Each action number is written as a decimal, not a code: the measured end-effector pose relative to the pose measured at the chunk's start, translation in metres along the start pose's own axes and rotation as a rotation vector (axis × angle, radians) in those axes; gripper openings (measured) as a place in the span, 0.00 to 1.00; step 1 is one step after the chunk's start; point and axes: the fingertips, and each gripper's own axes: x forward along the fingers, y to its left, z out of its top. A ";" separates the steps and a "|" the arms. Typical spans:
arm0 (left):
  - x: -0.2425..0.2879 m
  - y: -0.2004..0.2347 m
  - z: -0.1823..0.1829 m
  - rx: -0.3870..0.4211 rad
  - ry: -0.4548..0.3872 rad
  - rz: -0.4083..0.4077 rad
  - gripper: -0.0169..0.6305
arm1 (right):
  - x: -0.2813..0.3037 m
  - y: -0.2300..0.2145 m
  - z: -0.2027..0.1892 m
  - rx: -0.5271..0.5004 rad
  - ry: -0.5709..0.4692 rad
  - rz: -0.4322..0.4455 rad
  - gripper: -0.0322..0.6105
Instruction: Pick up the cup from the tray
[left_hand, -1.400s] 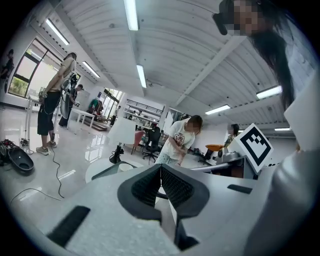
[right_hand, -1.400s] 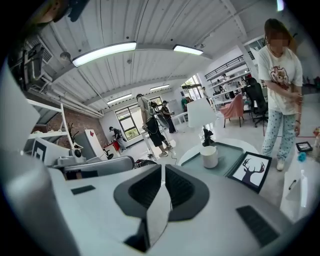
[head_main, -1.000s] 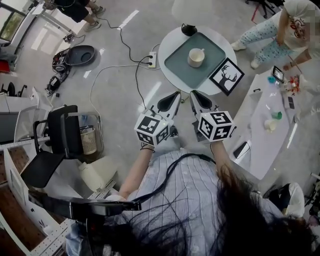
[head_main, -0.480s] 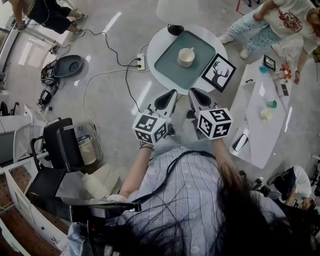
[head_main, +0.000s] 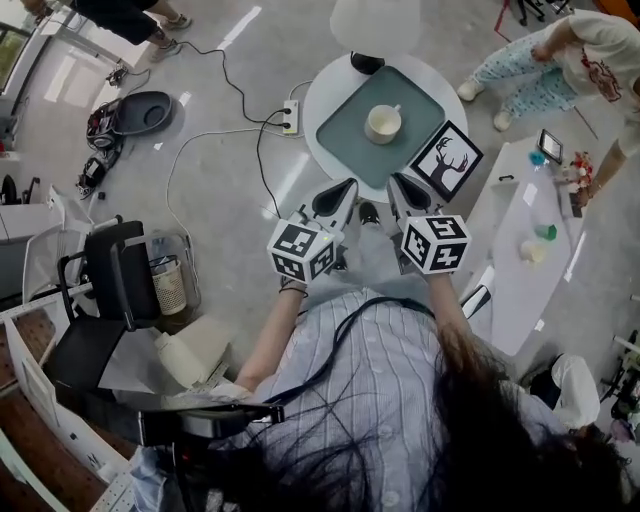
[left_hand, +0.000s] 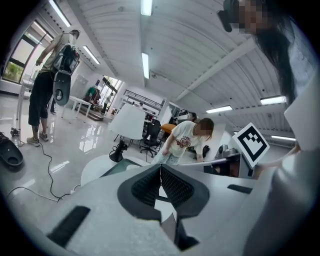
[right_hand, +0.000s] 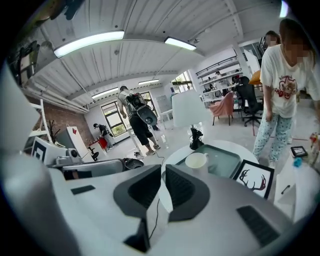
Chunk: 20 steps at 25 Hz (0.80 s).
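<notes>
A cream cup (head_main: 384, 123) stands upright in the middle of a grey-green tray (head_main: 350, 140) on a small round white table (head_main: 325, 85). My two grippers are held side by side in the air just short of the table's near edge, well apart from the cup. The left gripper (head_main: 340, 190) is shut with nothing in it, its pads (left_hand: 170, 184) meeting. The right gripper (head_main: 402, 186) is shut and empty too. Past its tip (right_hand: 163, 172) the right gripper view shows the cup (right_hand: 195, 160) on the tray (right_hand: 226, 159).
A framed deer picture (head_main: 446, 160) lies on the table's near right edge, beside the tray. A black lamp base (head_main: 366, 62) stands at the far rim. A power strip (head_main: 291, 118) and cables lie on the floor at left. A long white table (head_main: 530, 235) stands at right, with a person (head_main: 560, 50) beyond it.
The head view has swayed a little. Both grippers stay shut, side by side before the table. The person at upper right has shifted.
</notes>
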 end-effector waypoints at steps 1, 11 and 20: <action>0.004 0.002 0.001 -0.001 0.000 0.006 0.05 | 0.005 -0.005 0.001 -0.002 0.010 0.002 0.11; 0.048 0.027 0.001 -0.015 0.040 0.068 0.05 | 0.051 -0.045 0.002 0.016 0.094 0.075 0.12; 0.079 0.049 -0.017 -0.012 0.109 0.101 0.05 | 0.096 -0.087 -0.021 0.022 0.166 0.062 0.17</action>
